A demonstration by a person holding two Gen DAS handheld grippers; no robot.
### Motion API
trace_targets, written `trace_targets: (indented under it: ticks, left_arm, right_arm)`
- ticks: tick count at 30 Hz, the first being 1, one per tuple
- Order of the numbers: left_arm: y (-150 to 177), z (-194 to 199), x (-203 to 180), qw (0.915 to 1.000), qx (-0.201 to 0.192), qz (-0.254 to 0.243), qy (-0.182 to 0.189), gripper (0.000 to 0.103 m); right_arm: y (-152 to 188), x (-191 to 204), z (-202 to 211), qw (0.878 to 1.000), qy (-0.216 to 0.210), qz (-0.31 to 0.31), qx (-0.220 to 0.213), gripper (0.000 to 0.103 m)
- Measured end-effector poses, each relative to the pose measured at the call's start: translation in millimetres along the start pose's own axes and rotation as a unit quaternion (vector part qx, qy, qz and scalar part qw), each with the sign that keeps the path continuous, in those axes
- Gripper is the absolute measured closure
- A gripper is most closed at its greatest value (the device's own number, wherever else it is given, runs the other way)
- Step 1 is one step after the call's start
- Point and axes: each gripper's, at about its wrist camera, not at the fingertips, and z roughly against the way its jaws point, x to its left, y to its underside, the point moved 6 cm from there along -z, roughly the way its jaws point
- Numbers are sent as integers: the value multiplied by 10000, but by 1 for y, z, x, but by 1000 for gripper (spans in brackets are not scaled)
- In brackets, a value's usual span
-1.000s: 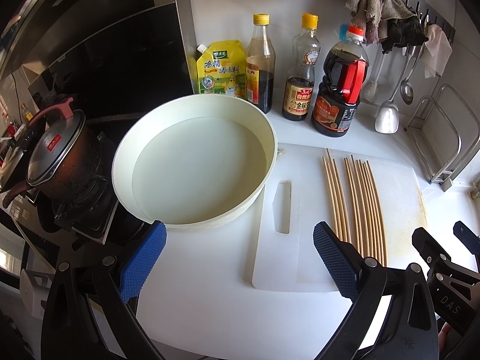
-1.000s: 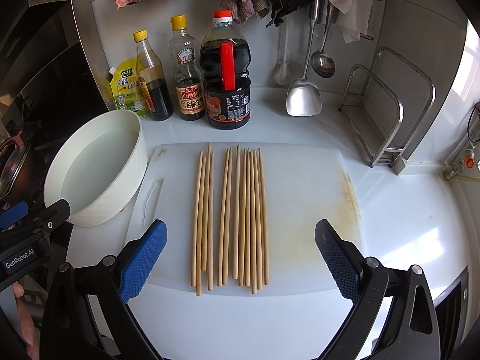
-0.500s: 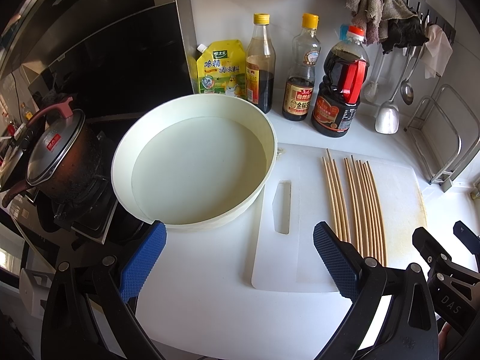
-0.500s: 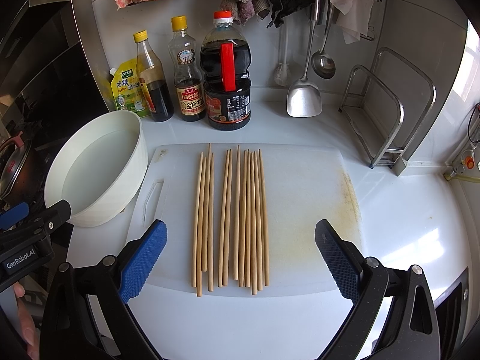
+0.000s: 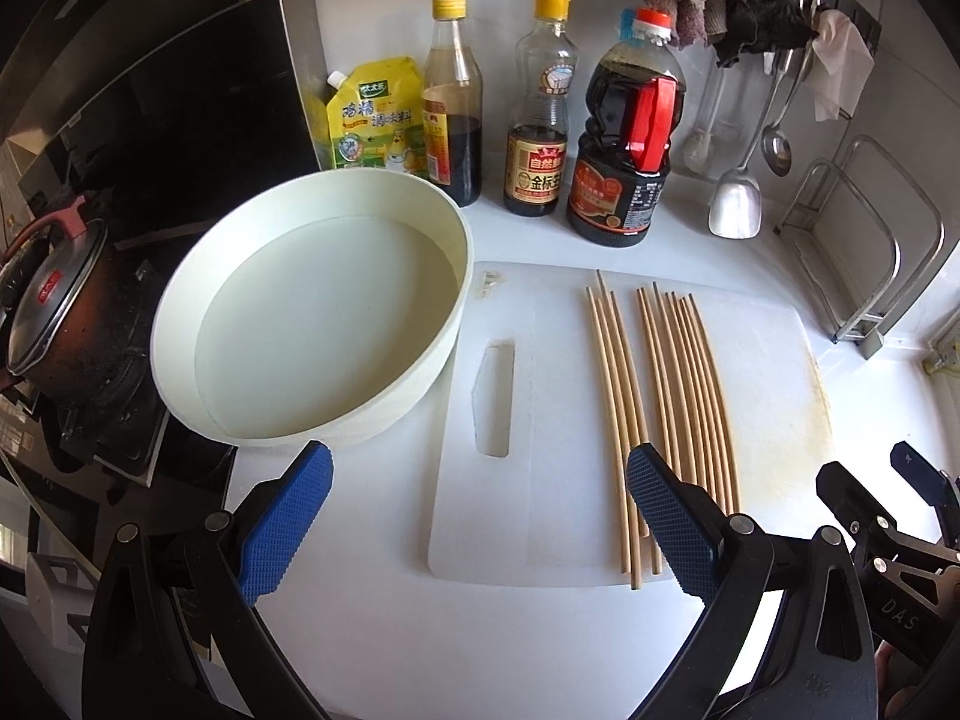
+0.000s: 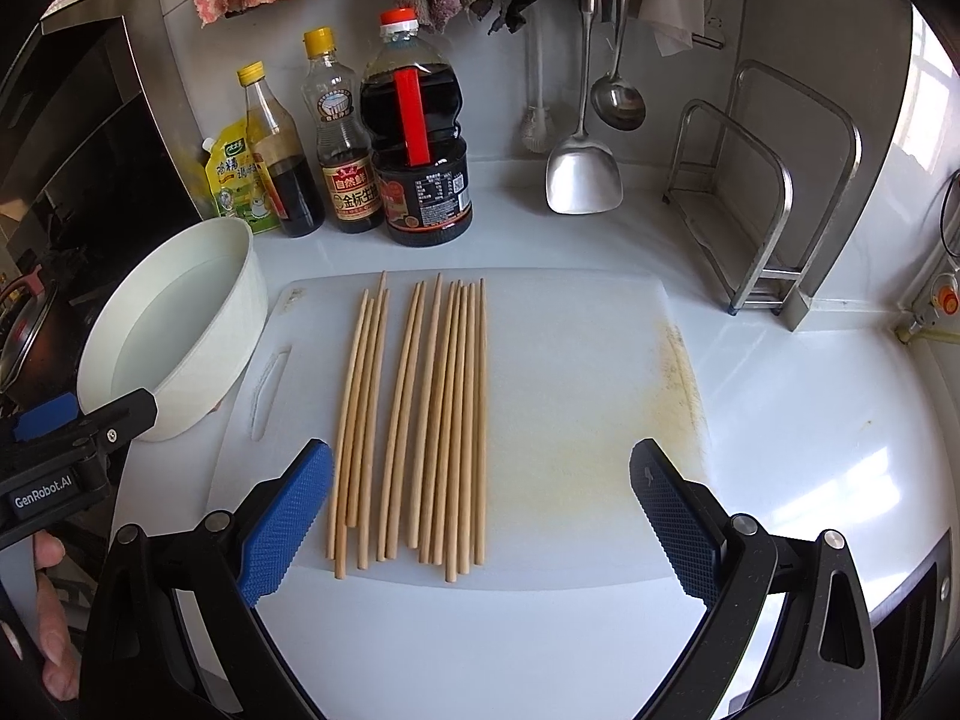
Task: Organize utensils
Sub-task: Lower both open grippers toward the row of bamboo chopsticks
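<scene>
Several wooden chopsticks [image 6: 420, 420] lie side by side, tips pointing away, on a white cutting board [image 6: 570, 390]. The left wrist view shows the same chopsticks [image 5: 666, 390] on the board [image 5: 528, 420], to the right of a round white basin [image 5: 312, 312] holding water. My left gripper [image 5: 477, 519] hovers open over the board's near left corner, its right pad just before the chopstick ends. My right gripper [image 6: 480, 519] is open above the near ends of the chopsticks, holding nothing. The basin [image 6: 174, 330] sits left of the board.
Three sauce bottles [image 6: 414, 138] and a yellow pouch [image 6: 231, 180] stand against the back wall. A metal spatula [image 6: 582, 174] and ladle [image 6: 618, 96] hang there. A steel rack [image 6: 762, 192] stands right. A pot [image 5: 54, 306] sits on the stove at left.
The left gripper has shifted slightly to the right and toward the board. The right gripper has edged a little forward. The chopsticks lie as before.
</scene>
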Motion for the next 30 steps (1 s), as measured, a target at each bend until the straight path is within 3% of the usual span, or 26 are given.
trace_targets:
  ticks: [13, 30]
  left_arm:
    - [19, -59, -30, 9997, 228, 19, 54, 6]
    - [23, -101, -40, 9994, 305, -132, -122, 6]
  right_arm:
    - [19, -40, -71, 9998, 70, 31, 198, 8]
    - [11, -32, -121, 9986, 298, 231, 365, 8]
